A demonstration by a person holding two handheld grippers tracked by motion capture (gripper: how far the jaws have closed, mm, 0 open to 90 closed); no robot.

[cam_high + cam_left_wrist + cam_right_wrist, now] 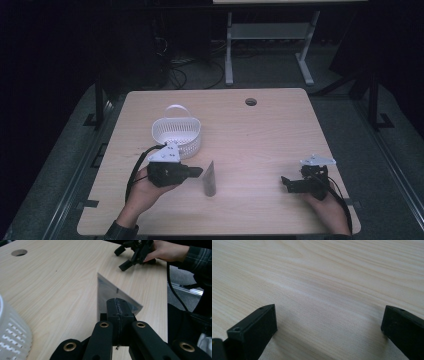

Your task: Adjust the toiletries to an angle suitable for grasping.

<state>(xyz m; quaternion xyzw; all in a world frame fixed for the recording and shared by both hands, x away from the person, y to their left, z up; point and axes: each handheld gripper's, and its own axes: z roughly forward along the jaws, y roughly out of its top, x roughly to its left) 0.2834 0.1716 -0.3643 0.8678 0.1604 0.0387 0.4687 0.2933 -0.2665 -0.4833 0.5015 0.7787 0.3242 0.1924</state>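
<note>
A thin grey triangular sheet stands on edge on the table, its point up and its long edge running away from the left gripper, whose jaws are pressed together on its near edge. Behind those jaws sits a white basket; its contents cannot be told. The right gripper rests wide apart, holding nothing.

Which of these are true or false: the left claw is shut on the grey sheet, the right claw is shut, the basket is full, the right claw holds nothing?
1. The left claw is shut on the grey sheet. True.
2. The right claw is shut. False: its jaws stand wide apart over the bare table.
3. The white basket is full. False: nothing shows inside it.
4. The right claw holds nothing. True.
</note>
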